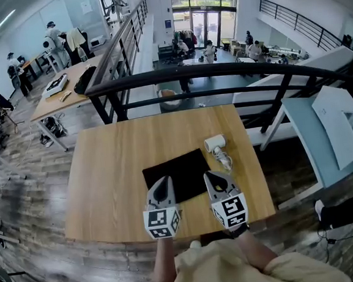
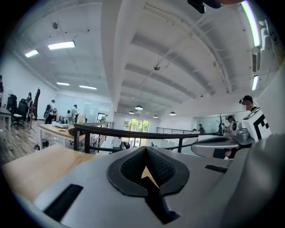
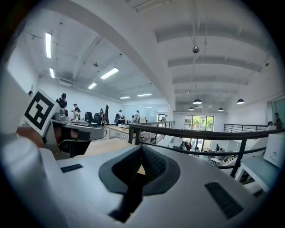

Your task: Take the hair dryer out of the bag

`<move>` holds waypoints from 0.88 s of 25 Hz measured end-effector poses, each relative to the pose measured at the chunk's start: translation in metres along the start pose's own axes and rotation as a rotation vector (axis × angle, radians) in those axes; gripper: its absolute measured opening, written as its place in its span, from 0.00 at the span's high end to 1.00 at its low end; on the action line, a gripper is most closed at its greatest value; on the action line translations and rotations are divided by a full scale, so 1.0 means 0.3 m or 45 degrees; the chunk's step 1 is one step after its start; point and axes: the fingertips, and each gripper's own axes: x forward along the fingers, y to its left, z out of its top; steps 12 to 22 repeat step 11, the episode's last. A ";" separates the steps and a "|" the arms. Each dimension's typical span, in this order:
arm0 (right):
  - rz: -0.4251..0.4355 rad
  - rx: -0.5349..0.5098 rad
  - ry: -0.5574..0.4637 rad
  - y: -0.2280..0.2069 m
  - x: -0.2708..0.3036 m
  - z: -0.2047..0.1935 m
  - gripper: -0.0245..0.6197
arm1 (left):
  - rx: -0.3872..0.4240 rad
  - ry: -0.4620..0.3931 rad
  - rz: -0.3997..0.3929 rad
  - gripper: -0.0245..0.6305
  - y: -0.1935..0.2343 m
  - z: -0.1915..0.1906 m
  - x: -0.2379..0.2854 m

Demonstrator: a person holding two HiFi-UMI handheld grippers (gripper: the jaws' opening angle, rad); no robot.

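Note:
A flat black bag point(image 1: 176, 175) lies in the middle of the wooden table point(image 1: 107, 186). The white hair dryer point(image 1: 215, 144) lies on the table just off the bag's far right corner, its cord point(image 1: 223, 159) bunched beside it, outside the bag. My left gripper point(image 1: 162, 183) is over the bag's near left part and my right gripper point(image 1: 215, 177) over its near right corner. Both are shut with nothing between the jaws. In the left gripper view the closed jaws point(image 2: 146, 150) point level over the table toward the railing. The right gripper view shows the same for its jaws point(image 3: 142, 149).
A black railing point(image 1: 219, 72) runs just beyond the table's far edge, with a lower floor behind it. A pale table point(image 1: 324, 143) with papers stands to the right. Another wooden table point(image 1: 62, 92) with people around it is at the back left.

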 end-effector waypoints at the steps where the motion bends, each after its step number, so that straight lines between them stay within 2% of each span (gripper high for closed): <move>1: 0.001 -0.002 0.003 0.004 -0.007 -0.001 0.94 | -0.015 -0.001 0.002 0.94 0.001 0.000 0.002; 10: -0.012 0.000 0.020 -0.012 -0.001 -0.014 0.94 | -0.008 -0.012 -0.053 0.94 -0.014 0.001 0.026; 22: -0.009 -0.003 0.024 -0.006 0.001 -0.017 0.94 | -0.012 -0.007 -0.055 0.94 -0.008 -0.005 0.025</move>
